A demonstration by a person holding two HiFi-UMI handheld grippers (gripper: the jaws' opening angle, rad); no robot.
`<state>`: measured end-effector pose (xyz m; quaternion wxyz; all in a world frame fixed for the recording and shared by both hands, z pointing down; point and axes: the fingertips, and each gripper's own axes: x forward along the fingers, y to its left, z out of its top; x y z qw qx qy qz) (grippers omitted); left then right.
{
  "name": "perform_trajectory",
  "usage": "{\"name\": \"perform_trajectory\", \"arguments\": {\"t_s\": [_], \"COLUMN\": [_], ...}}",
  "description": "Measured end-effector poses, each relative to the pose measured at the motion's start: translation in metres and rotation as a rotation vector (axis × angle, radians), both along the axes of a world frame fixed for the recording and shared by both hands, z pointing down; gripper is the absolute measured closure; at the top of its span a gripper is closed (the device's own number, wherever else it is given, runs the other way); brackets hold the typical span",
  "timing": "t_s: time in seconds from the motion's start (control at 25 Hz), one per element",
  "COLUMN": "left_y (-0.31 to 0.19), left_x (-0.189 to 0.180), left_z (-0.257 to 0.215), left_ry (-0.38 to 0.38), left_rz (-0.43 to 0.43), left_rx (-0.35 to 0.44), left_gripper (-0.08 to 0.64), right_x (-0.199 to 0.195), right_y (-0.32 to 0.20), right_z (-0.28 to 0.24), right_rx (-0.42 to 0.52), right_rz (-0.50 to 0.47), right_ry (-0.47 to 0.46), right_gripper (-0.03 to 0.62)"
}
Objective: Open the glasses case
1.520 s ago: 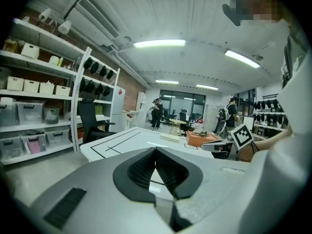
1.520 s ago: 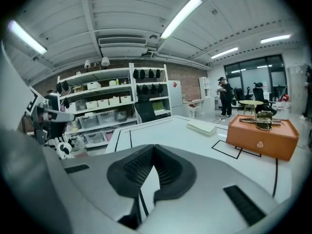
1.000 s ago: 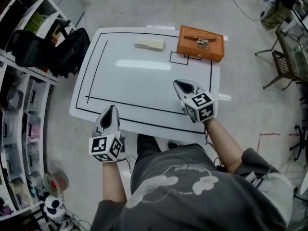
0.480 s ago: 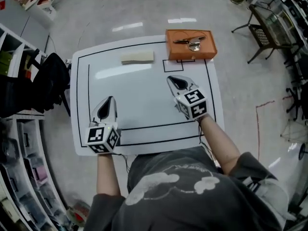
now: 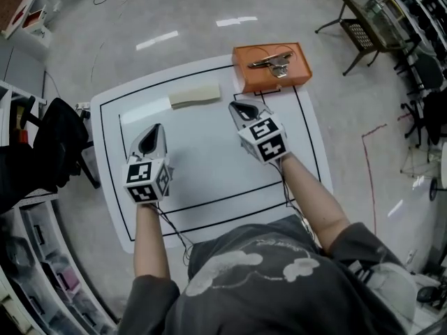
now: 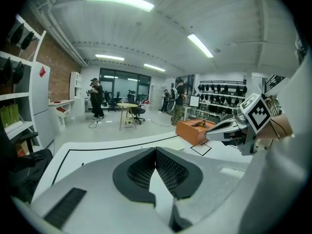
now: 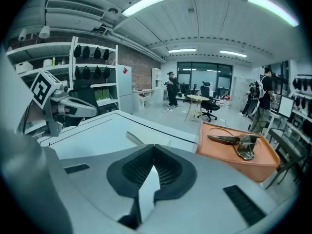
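Note:
A cream glasses case (image 5: 195, 93) lies shut on the white table (image 5: 209, 180), near its far edge. My left gripper (image 5: 151, 138) hovers over the table's left part, short of the case, with its jaws shut and nothing between them (image 6: 155, 150). My right gripper (image 5: 241, 107) is just to the right of the case and a little nearer to me, also shut and empty (image 7: 154, 146). In the right gripper view the case (image 7: 134, 138) shows just beyond the jaws to the left.
An orange box (image 5: 271, 67) with a metal tool (image 5: 274, 61) on top stands at the table's far right corner, right behind my right gripper. A black bag on a chair (image 5: 52, 149) stands left of the table. Chairs and shelves stand at the right.
Both grippers have moved forward across the table toward its far side, the left from the near edge further in, the right up beside the case. Both stayed shut.

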<state>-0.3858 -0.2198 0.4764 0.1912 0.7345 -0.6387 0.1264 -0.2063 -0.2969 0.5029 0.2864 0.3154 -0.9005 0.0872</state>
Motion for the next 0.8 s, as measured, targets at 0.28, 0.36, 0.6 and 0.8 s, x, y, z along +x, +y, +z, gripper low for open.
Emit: {"name": "perform_trajectory", "arguments": {"t_s": [0.28, 0.36, 0.6, 0.8], "left_y": [-0.039, -0.046, -0.062, -0.073], "left_x": [0.005, 0.008, 0.013, 0.015], "left_z": [0.038, 0.049, 0.069, 0.078], "left_ry": [-0.026, -0.037, -0.104, -0.077], "left_rz": [0.075, 0.092, 0.125, 0.134], "left_rx": [-0.072, -0.091, -0.108, -0.131], "left_gripper": [0.557, 0.557, 0.557, 0.557], "right_x": [-0.023, -0.031, -0.059, -0.077], "right_y": [-0.024, -0.031, -0.044, -0.048], "right_z": [0.019, 0.026, 0.04, 0.057], "right_rx": [0.051, 0.072, 0.147, 0.206], "right_rz": [0.001, -0.024, -0.154, -0.288], "right_ry": [0.113, 0.149, 0.278, 0.429], "right_gripper": [0.586, 0.551, 0.419, 0.31]}}
